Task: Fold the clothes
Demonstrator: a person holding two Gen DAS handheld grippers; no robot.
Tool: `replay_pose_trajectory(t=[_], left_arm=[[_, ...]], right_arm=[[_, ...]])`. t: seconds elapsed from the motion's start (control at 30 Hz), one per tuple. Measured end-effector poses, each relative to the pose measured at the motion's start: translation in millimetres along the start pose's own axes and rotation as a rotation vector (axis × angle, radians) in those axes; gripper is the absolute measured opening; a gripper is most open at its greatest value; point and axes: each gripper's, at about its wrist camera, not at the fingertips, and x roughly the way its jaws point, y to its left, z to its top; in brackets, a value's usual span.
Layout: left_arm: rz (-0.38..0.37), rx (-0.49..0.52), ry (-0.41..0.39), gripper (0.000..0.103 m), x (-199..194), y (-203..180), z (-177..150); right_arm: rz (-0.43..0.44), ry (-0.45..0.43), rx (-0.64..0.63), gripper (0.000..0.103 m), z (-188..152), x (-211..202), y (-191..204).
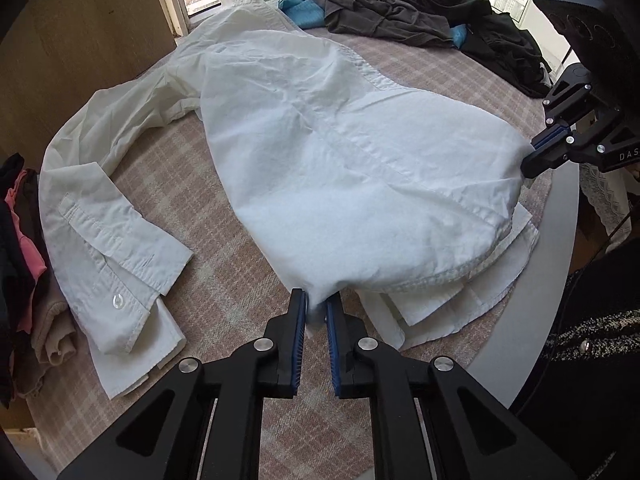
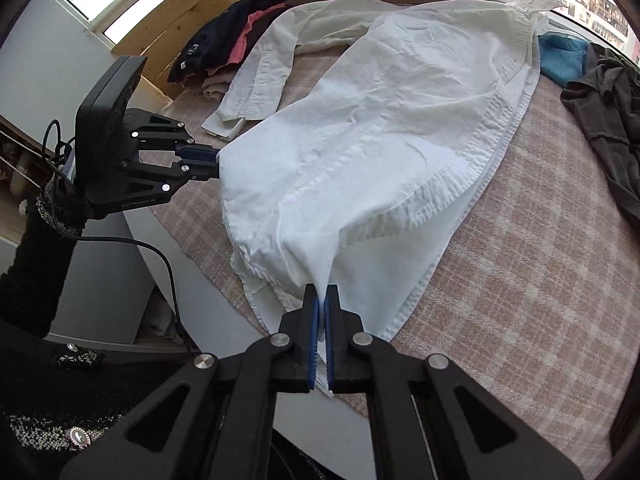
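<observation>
White cotton, a long-sleeved shirt [image 1: 320, 160] lies on the checked pink cloth [image 1: 224, 264] that covers the round table [image 1: 532, 304]. Its long axis runs from the collar at the far window edge down to the hem at the near edge. One sleeve trails toward the left edge, its buttoned cuff lying flat. The left gripper [image 1: 316, 312] is clamped on a pinch of the hem. The right gripper [image 2: 321, 300] is closed tight on the hem too, further along the near edge, so the fabric hangs raised between them. "GenRobot.AI" is moulded on the left gripper's body; "DAS" shows on the right's. Dark clothes [image 1: 420, 12] heap at the far right edge, and a folded stack [image 2: 232, 40] sits at the left edge. Bare cloth lies open right of the shirt
</observation>
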Motion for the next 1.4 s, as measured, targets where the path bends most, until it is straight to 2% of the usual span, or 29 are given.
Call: replay_pose_trajectory(t=[0.13, 0.3, 0.43, 0.5, 0.53, 0.57, 0.63, 0.67, 0.73, 0.77, 0.8, 0.87, 0.9, 0.93, 0.97, 1.03, 1.1, 1.2, 1.4], left_arm=[[-0.006, 0.033, -0.020, 0.021, -12.5, -10.4, -6.5], [-0.039, 0.087, 0.019, 0.022, 1.6, -36.7, -29.9], [-0.053, 0.078, 0.014, 0.022, 16.2, -46.2, -30.4], [-0.017, 0.061, 0.010, 0.019, 23.0, -44.9, -28.3], [0.002, 0.024, 0.007, 0.010, 24.4, -39.9, -28.2], [-0.002, -0.042, -0.008, 0.006, 22.2, -30.6, -30.5], [0.000, -0.164, -0.044, 0.006, 16.6, -13.1, -38.3], [0.006, -0.219, -0.063, 0.006, 13.3, -5.2, -43.6], [0.072, -0.247, -0.038, 0.005, 15.7, -0.6, -53.6], [0.076, -0.232, -0.029, 0.003, 16.1, -3.7, -56.6], [0.078, -0.214, -0.020, 0.004, 16.4, -7.0, -59.4], [0.062, -0.187, -0.031, 0.008, 14.4, -11.6, -61.5], [0.050, -0.180, -0.040, 0.008, 11.8, -14.1, -61.4], [0.037, -0.172, -0.050, 0.009, 9.2, -16.5, -61.3], [0.035, -0.176, -0.055, 0.009, 8.4, -16.3, -62.4], [0.031, -0.185, -0.064, 0.010, 6.9, -15.6, -64.8], [0.028, -0.220, -0.087, 0.010, 1.3, -10.4, -70.6], [0.036, -0.274, -0.121, 0.010, -11.0, -3.0, -84.9], [0.070, -0.407, -0.148, 0.015, -30.0, 13.8, -131.3]], right_arm=[[-0.004, -0.020, 0.049, 0.003, 2.0, -5.0, -12.1], [-0.011, 0.009, 0.082, 0.003, -3.4, -4.1, -26.9], [-0.018, 0.033, 0.085, 0.003, -5.0, 0.1, -30.3], [-0.029, 0.062, 0.079, 0.003, -7.3, 6.4, -30.9], [-0.031, 0.079, 0.081, 0.003, -9.6, 11.0, -32.0], [-0.035, 0.107, 0.082, 0.003, -13.4, 17.9, -33.2], [-0.047, 0.182, 0.078, 0.003, -21.7, 33.6, -34.6], [-0.084, 0.214, 0.066, 0.003, -24.4, 37.6, -32.7], [-0.161, 0.254, 0.032, 0.006, -26.7, 38.7, -26.0], [-0.189, 0.245, 0.005, 0.006, -23.5, 31.8, -18.8], [-0.200, 0.222, -0.020, 0.011, -18.0, 22.8, -9.8], [-0.212, 0.167, -0.079, 0.028, -4.3, 4.9, 11.5], [-0.220, 0.139, -0.118, 0.043, 3.6, 0.0, 24.9], [-0.230, 0.112, -0.158, 0.048, 11.5, -4.2, 38.6], [-0.227, 0.093, -0.208, 0.048, 20.1, -3.4, 54.3], [-0.194, 0.081, -0.307, 0.051, 39.7, 11.8, 86.3], [-0.197, 0.095, -0.386, 0.055, 57.0, 43.4, 111.3], [-0.224, 0.159, -0.494, 0.055, 72.2, 95.9, 136.5], [-0.316, 0.273, -0.559, 0.055, 79.6, 153.4, 143.0]])
